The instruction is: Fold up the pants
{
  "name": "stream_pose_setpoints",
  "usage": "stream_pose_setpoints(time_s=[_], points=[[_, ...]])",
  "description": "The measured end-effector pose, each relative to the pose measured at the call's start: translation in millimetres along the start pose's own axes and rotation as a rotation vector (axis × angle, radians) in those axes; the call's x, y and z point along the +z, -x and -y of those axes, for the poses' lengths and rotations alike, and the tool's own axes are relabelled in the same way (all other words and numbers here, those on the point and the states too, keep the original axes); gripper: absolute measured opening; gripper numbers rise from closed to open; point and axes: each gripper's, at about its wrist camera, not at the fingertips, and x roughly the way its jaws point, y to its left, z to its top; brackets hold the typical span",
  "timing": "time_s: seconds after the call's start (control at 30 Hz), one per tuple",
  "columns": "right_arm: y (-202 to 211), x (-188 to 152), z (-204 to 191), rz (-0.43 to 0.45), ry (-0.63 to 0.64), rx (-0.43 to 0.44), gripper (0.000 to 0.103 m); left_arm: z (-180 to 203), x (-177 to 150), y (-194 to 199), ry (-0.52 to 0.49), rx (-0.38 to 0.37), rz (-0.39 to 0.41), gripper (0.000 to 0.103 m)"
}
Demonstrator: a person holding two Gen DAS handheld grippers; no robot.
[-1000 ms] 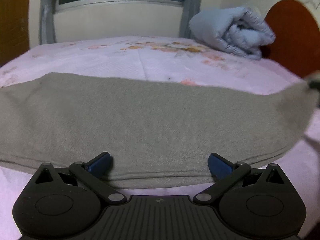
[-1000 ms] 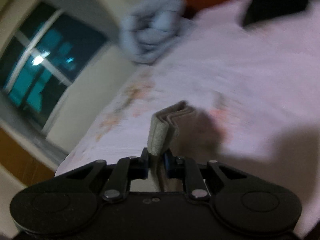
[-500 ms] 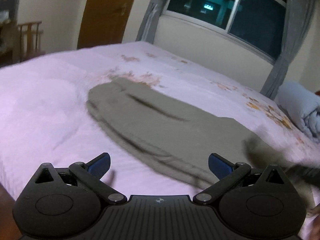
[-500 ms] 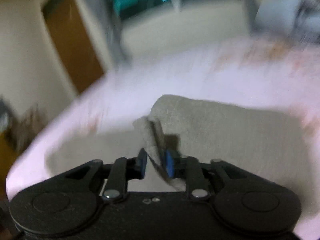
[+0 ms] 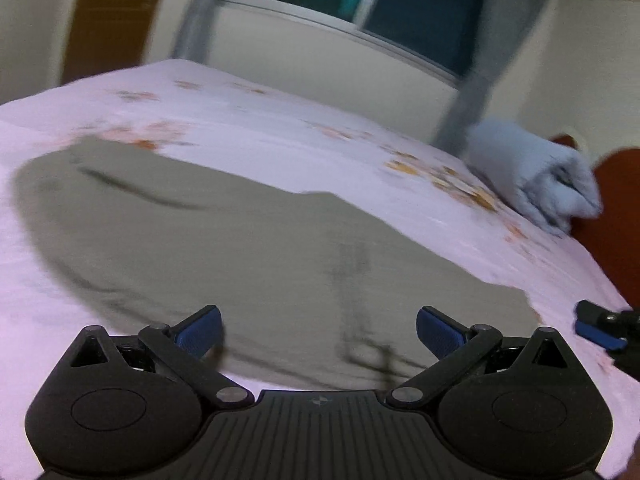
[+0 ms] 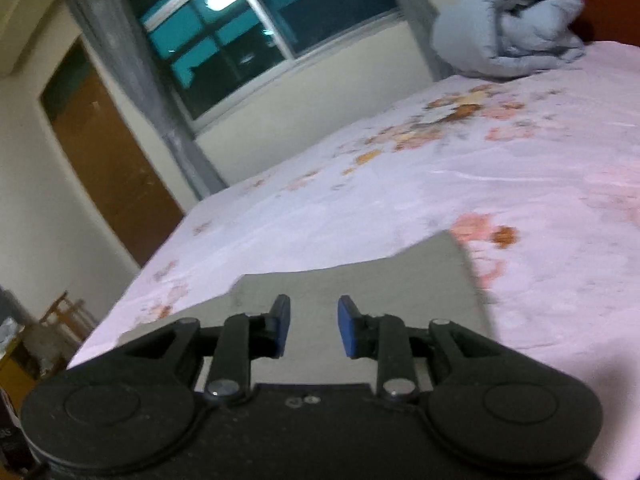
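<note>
On the bed (image 5: pixel 280 128), pants (image 5: pixel 240 248) lie flat (no readable writing); left gripper (image 5: pixel 318 330) and right gripper (image 6: pixel 314 330) both gape, empty.

olive-grey pants (image 5: pixel 224 248), pink floral bedsheet (image 6: pixel 400 200)

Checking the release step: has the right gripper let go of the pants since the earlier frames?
Yes. The right gripper stands open and empty above the grey pants, which lie flat on the pink bedsheet; before, it pinched their folded edge.
</note>
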Motion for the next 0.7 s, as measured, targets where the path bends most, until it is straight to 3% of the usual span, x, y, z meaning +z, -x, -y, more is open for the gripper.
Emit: stream_pose_setpoints(time_s=[0.07, 0.17, 0.2, 0.27, 0.33, 0.37, 0.4, 0.43, 0.47, 0.53, 0.6, 0.67, 0.7], points=[[10, 1, 19, 0.013, -0.054, -0.034, 0.021, 16, -1, -9, -0.024, -0.024, -0.024, 0.103], [14, -3, 38, 0.029, -0.096, -0.102, 0.025, 24, -2, -25, 0.041, -0.066, -0.074, 0.102], [18, -8, 43, 0.032, -0.116, -0.112, 0.026, 25, -3, -31, 0.063, -0.079, -0.09, 0.099], [24, -13, 53, 0.047, -0.144, -0.142, 0.034, 28, -3, -48, 0.103, -0.107, -0.126, 0.083], [30, -12, 63, 0.078, -0.193, -0.133, 0.046, 29, -8, -58, 0.141, -0.106, -0.146, 0.077], [30, -10, 66, 0.089, -0.199, -0.131, 0.056, 30, -10, -60, 0.154, -0.102, -0.144, 0.075], [29, -9, 67, 0.092, -0.197, -0.131, 0.058, 29, -13, -63, 0.166, -0.092, -0.144, 0.072], [28, -9, 67, 0.087, -0.193, -0.121, 0.057, 28, -15, -66, 0.17, -0.079, -0.142, 0.058], [27, -9, 67, 0.08, -0.191, -0.1, 0.056, 28, -18, -68, 0.167, -0.072, -0.142, 0.036], [26, -10, 67, 0.071, -0.185, -0.079, 0.055, 25, -20, -70, 0.181, -0.105, -0.141, 0.031], [24, -8, 67, 0.063, -0.19, -0.09, 0.055, 21, -18, -54, 0.185, -0.154, -0.072, 0.026], [23, -8, 70, 0.059, -0.204, -0.093, 0.055, 24, -18, -34, 0.137, -0.148, 0.007, 0.024], [23, -8, 70, 0.058, -0.202, -0.102, 0.055, 21, -21, -33, 0.15, -0.144, 0.0, 0.024]])
